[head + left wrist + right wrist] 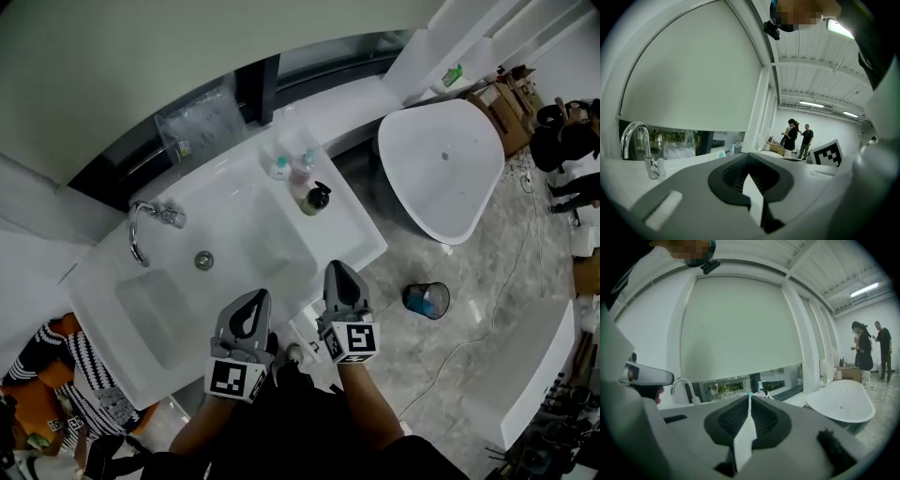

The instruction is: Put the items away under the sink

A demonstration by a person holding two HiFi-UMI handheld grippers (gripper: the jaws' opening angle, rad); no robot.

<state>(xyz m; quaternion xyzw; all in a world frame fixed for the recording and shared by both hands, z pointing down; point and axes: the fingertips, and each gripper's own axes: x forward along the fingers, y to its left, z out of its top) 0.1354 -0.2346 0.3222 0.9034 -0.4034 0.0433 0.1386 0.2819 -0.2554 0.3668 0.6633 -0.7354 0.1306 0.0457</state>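
Observation:
Three bottles stand at the back right of the white sink counter: a clear one with a teal cap, a pink one and a black pump bottle. My left gripper hovers shut and empty over the counter's front edge, near the basin. Beside it, my right gripper is also shut with nothing in it. Both point toward the bottles from well short of them. The left gripper view shows shut jaws, the right gripper view the same with the teal cap just beyond.
A chrome faucet rises behind the basin, with a clear plastic bag against the window. A white bathtub and a small bin stand to the right on the marble floor. Someone in a striped sleeve is at lower left; people stand far off.

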